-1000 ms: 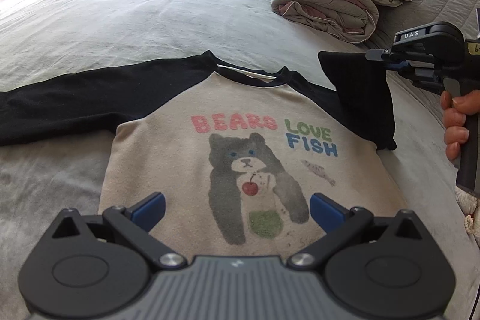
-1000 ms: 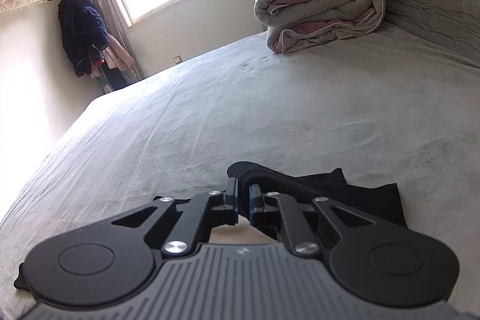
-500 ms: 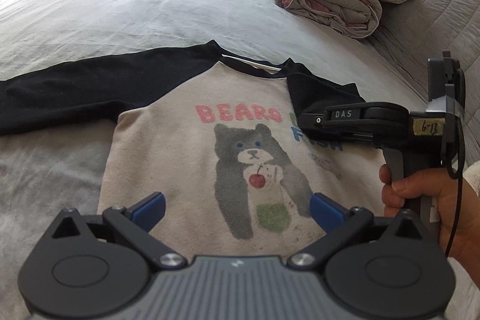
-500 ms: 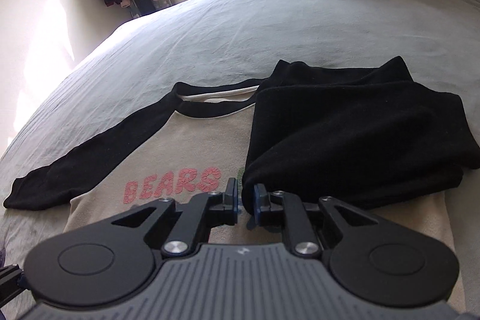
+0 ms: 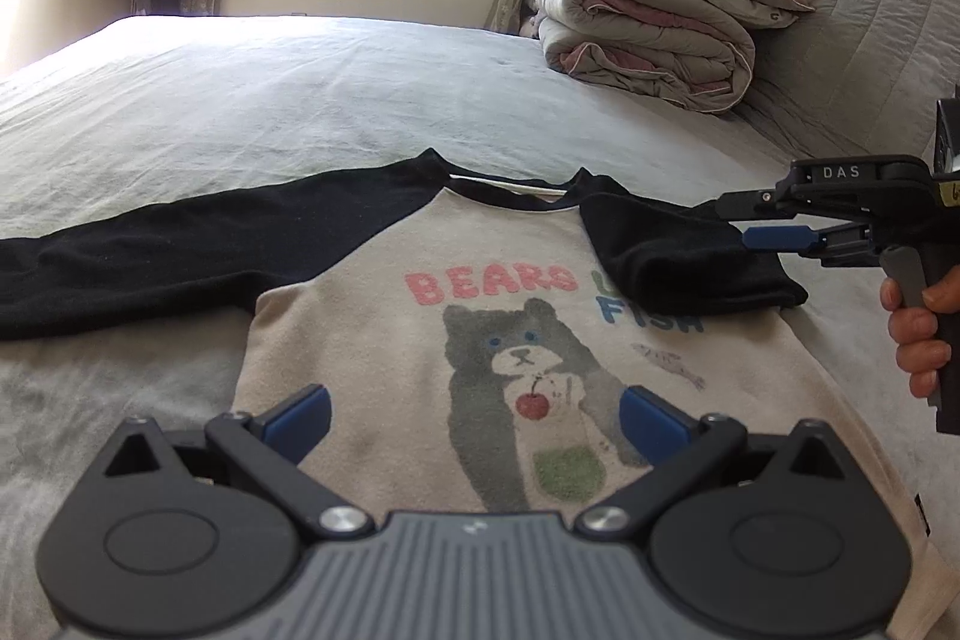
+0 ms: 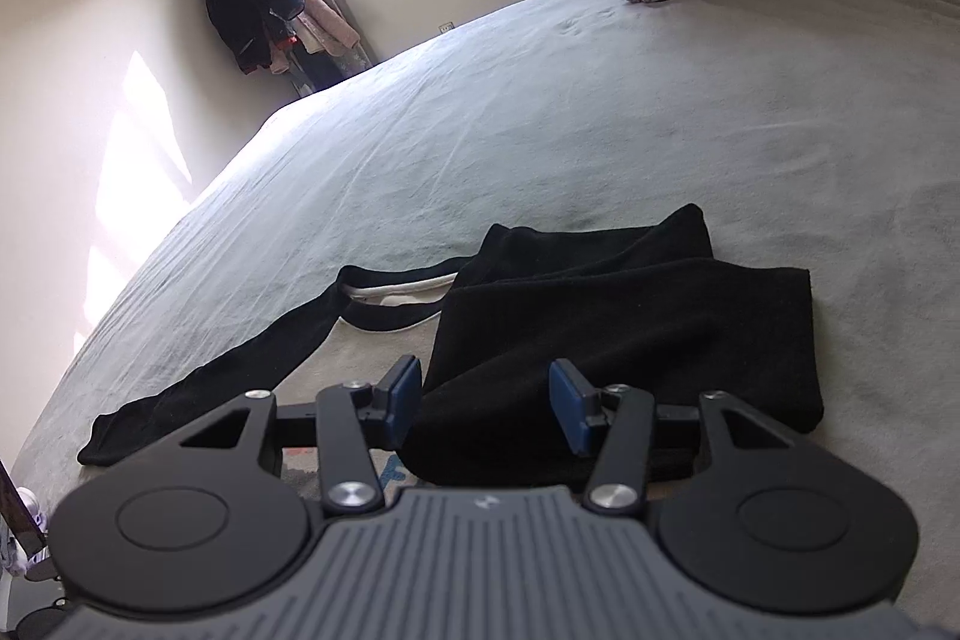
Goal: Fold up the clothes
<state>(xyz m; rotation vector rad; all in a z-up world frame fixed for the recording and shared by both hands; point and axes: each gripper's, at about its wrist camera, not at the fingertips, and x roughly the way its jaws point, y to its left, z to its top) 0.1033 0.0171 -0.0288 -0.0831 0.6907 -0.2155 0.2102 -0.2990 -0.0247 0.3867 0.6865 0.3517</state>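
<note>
Left wrist view: beige raglan sweatshirt with black sleeves and a bear print (image 5: 420, 340) lies flat, front up, on the grey-sheeted bed (image 5: 300, 100). Left claw (image 5: 474, 415) is spread wide, blue pads (image 5: 300, 415) hovering over the lower hem, pinching nothing. One black long sleeve (image 5: 150, 250) stretches straight out to the left edge of the view. The other black sleeve (image 5: 690, 262) is folded in across the chest, covering part of the "LOVE FISH" lettering. Right claw (image 5: 774, 239) sits just beside that folded sleeve's outer end, a hand (image 5: 918, 328) on its handle. Rolled grey-pink duvet (image 5: 648, 40) with a pillow on top sits at the bed's far end. Right wrist view: right claw (image 6: 486, 400) is spread, pads (image 6: 402, 394) either side of the folded sleeve (image 6: 630, 334) edge, not gripping it. Neckline and the straight sleeve (image 6: 240, 370) run off to the left.
</note>
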